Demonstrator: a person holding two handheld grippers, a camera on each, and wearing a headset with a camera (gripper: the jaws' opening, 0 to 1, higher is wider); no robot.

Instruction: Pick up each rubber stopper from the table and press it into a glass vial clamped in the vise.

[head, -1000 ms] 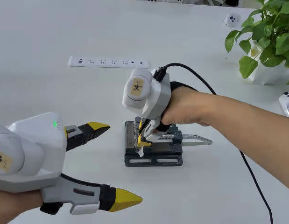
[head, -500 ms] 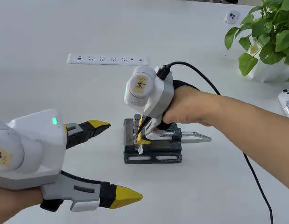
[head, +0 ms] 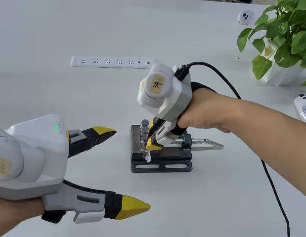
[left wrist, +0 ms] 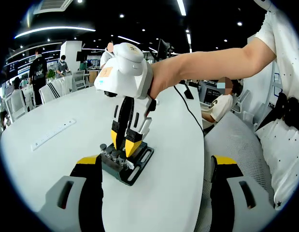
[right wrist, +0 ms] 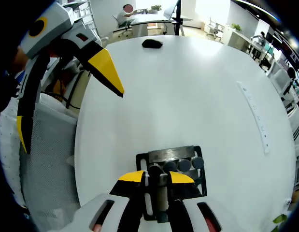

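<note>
The left gripper [head: 128,167] is held with jaws spread wide. The right gripper [head: 149,145] has its jaws set close around a vial [right wrist: 160,193] in the vise [head: 165,165]; whether it is squeezed cannot be told.

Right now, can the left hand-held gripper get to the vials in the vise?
Probably not from above: the right hand-held gripper hangs over the vials in the vise. The open left hand-held gripper has bare table before it, so the near side seems free.
</note>
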